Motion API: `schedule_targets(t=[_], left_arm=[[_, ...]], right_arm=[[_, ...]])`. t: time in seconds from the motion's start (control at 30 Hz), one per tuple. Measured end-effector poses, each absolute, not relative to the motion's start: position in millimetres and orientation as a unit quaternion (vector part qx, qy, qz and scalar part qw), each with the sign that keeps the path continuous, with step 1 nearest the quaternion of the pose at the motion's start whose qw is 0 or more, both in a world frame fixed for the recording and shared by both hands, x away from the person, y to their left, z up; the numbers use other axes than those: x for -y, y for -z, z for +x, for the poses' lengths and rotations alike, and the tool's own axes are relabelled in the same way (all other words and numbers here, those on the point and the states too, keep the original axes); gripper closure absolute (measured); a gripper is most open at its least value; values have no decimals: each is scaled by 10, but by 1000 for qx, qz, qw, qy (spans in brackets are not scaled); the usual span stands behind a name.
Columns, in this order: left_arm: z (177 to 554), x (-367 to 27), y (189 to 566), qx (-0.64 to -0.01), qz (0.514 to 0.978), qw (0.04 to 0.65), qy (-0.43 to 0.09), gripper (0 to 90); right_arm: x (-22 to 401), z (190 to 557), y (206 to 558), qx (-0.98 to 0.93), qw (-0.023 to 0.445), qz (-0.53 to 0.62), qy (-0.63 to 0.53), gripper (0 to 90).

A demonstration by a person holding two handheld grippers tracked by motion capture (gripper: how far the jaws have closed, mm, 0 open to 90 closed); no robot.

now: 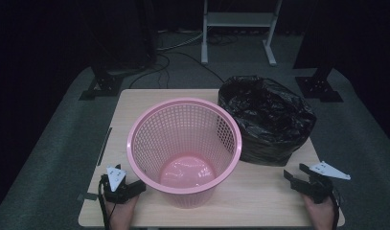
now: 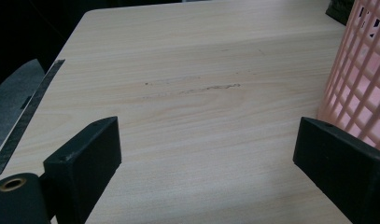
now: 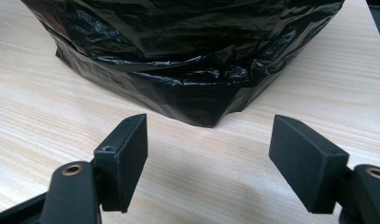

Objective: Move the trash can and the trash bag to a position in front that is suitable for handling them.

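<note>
On the pale wooden worktop [image 1: 259, 191] a round pink plastic lattice basket [image 1: 184, 143] stands upright, a crumpled black plastic bag [image 1: 264, 117] touching its right side. The left tool [image 1: 137, 186] rests just beside the basket, jaws apart; the right tool [image 1: 294, 173] (jaws also apart) faces the bag, holding nothing.

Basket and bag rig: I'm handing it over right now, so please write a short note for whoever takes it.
Left claw: open, holding nothing, low over the table beside the pink basket.
Right claw: open, holding nothing, facing the black bag.
Basket stands upright mid-table with nothing in it; the bag sits crumpled on its right, apparently touching it.
Done: nothing gripped yet.
Left: probably take hold of the bag and the basket.
</note>
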State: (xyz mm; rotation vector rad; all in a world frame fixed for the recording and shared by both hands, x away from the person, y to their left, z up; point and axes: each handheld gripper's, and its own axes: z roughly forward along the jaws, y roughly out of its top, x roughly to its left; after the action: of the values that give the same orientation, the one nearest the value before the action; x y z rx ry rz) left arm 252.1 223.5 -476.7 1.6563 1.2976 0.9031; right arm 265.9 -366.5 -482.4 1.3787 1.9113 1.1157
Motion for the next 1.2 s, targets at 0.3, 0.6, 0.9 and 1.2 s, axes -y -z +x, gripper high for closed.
schedule_targets(t=[0.3,0.6,0.9,1.2], left_arm=[[2526,-2226,4765,-518,662,408,-356,69],[2584,-2110,4689,-509,677,414,-333,69],[2601,-1963,4649,-495,688,417,-329,72],[2608,-1669,4642,-463,710,423,-321,72]], right_arm=[[3664,2655,4823,-707,264,509,-414,272],[3665,2654,4823,-707,264,508,-416,272],[3680,2646,4822,-702,262,511,-421,271],[3700,2641,4821,-697,267,513,-425,270]])
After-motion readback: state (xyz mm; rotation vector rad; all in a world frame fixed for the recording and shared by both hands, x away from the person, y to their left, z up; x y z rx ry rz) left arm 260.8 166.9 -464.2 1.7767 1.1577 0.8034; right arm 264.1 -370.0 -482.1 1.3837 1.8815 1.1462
